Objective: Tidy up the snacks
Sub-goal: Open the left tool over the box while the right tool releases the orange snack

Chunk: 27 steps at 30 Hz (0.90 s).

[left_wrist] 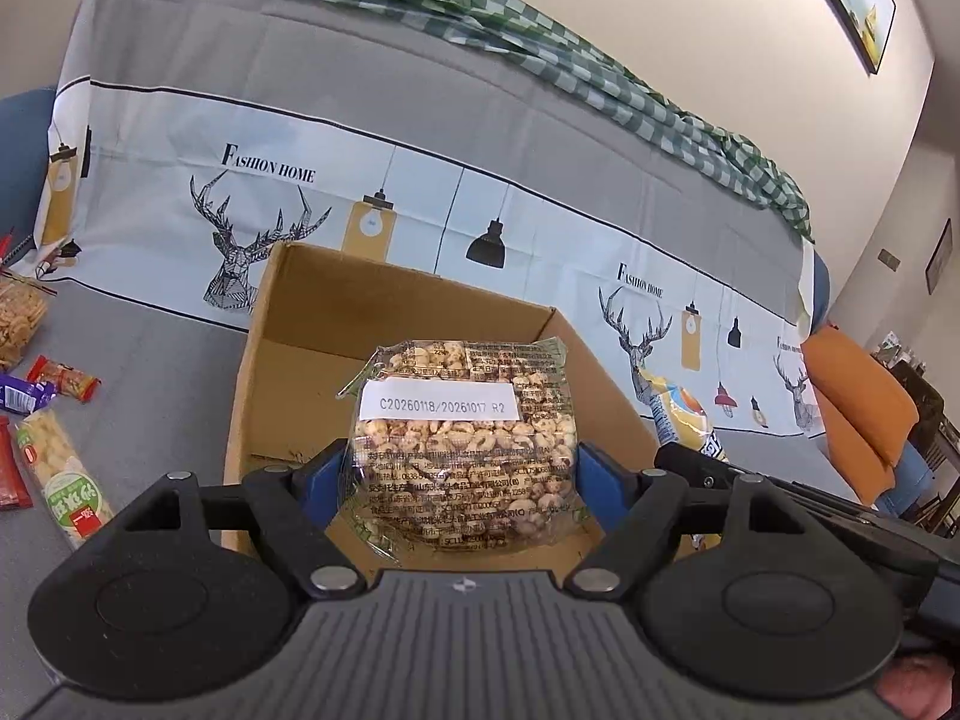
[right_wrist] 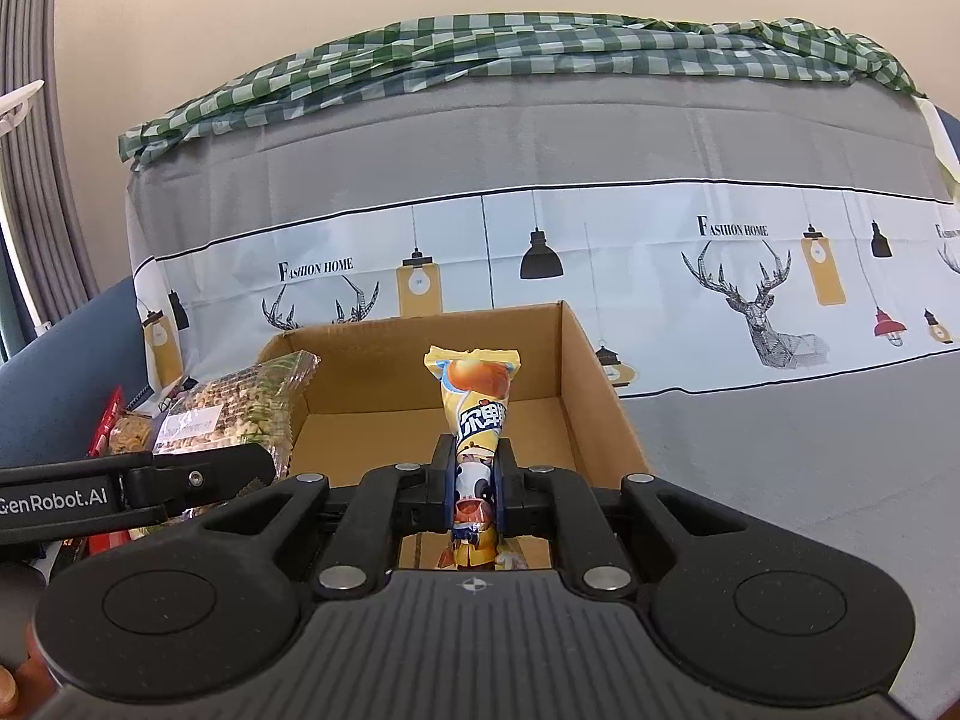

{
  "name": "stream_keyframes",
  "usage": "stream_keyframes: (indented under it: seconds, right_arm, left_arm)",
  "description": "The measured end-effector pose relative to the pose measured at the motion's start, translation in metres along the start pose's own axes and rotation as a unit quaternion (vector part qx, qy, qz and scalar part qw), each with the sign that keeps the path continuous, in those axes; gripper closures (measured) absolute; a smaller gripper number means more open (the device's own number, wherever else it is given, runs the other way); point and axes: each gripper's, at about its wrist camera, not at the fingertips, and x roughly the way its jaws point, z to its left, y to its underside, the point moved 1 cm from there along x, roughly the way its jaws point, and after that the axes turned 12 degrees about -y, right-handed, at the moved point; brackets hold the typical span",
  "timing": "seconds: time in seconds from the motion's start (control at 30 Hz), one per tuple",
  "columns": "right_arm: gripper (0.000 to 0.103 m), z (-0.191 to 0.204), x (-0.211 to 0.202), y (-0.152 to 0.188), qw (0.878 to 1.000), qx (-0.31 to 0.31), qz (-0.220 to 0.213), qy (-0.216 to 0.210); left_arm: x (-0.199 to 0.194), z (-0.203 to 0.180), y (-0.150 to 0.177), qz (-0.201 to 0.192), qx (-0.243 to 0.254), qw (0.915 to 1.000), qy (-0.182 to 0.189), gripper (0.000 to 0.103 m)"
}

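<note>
My left gripper (left_wrist: 459,468) is shut on a clear bag of puffed grain snack (left_wrist: 459,438) with a white date label, held over the open cardboard box (left_wrist: 300,324). My right gripper (right_wrist: 475,480) is shut on a yellow cone-shaped snack pack (right_wrist: 477,402) with a cartoon cow, held upright over the same box (right_wrist: 594,372). The box floor looks bare. The grain bag (right_wrist: 240,414) and the left gripper also show at the left of the right wrist view. The yellow pack (left_wrist: 684,414) shows at the box's right side in the left wrist view.
Several loose snacks lie on the grey cloth left of the box: a green-labelled pack (left_wrist: 63,474), a red pack (left_wrist: 63,378), a purple one (left_wrist: 24,393), a bag of crackers (left_wrist: 18,312). A sofa back with deer-print cloth (left_wrist: 264,228) rises behind. An orange cushion (left_wrist: 858,414) is at right.
</note>
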Motion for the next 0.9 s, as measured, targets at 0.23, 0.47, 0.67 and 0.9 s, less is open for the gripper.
stream_keyframes:
  seconds: [0.23, 0.47, 0.67, 0.9]
  right_arm:
    - [0.076, 0.002, 0.002, 0.0, 1.0, 0.011, 0.009, 0.008]
    - [0.05, 0.005, 0.003, 0.002, 1.0, 0.006, 0.012, 0.015]
    - [0.045, 0.006, 0.004, 0.002, 1.0, 0.005, 0.016, 0.019]
    - [0.045, 0.014, 0.008, 0.0, 1.0, 0.01, 0.014, 0.02]
  left_arm:
    - [0.003, 0.0, -0.001, 0.007, 0.001, 1.0, 0.0, 0.017]
    - [0.003, 0.0, 0.0, 0.006, 0.003, 1.0, -0.004, 0.017]
    - [0.002, 0.0, -0.001, 0.006, 0.008, 0.9999, -0.011, 0.017]
    - [-0.015, 0.023, -0.005, -0.014, 0.006, 0.9995, -0.027, 0.046]
